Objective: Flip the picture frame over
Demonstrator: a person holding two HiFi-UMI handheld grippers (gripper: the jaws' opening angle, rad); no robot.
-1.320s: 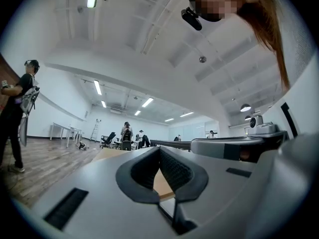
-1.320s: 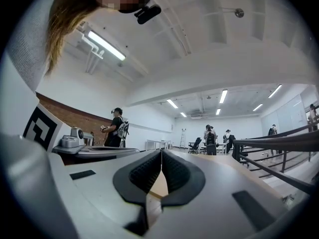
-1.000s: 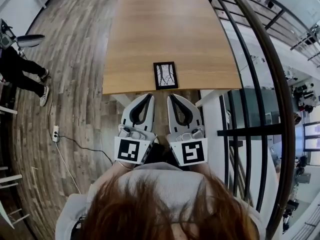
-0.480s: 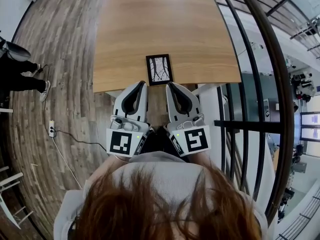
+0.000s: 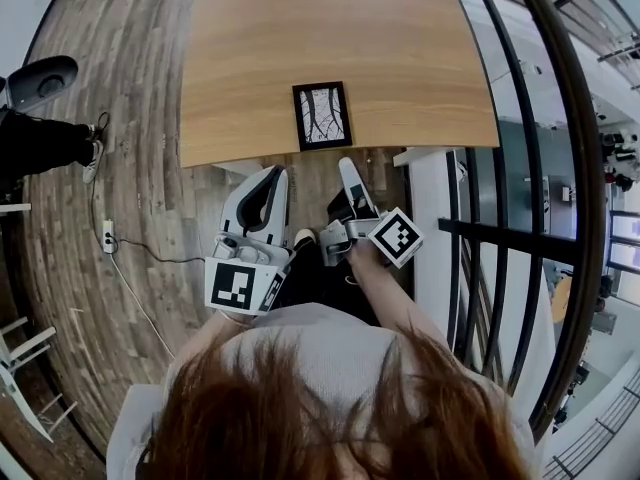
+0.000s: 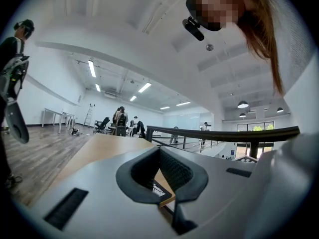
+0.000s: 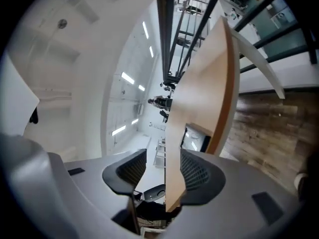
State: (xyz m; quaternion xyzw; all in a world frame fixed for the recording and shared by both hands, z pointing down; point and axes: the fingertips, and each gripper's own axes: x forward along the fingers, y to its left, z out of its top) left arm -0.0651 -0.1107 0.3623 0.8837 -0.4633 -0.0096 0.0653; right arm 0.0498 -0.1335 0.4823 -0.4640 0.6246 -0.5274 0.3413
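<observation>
The picture frame [image 5: 322, 115], black-edged with a pale tree print, lies flat on the wooden table [image 5: 250, 58] close to its front edge. In the right gripper view the frame [image 7: 195, 139] shows on the table, which stands upright there because that gripper is rolled onto its side. My right gripper [image 5: 347, 168] is just in front of the table edge below the frame. Its jaws have just been opening and stand apart [image 7: 162, 176]; the table's edge shows in the gap, untouched by the pads. My left gripper [image 5: 274, 175] is level beside it, tips together [image 6: 167, 197], holding nothing.
A black curved railing [image 5: 520, 168] runs along the right of the table. A person [image 5: 40, 138] stands on the wood floor at far left, near a power strip [image 5: 107, 236] with its cable. Several people [image 6: 119, 121] are far down the room.
My right gripper has rolled onto its side, dropped lower and opened its jaws. The left gripper has sunk a little and stayed shut. The frame has not moved.
</observation>
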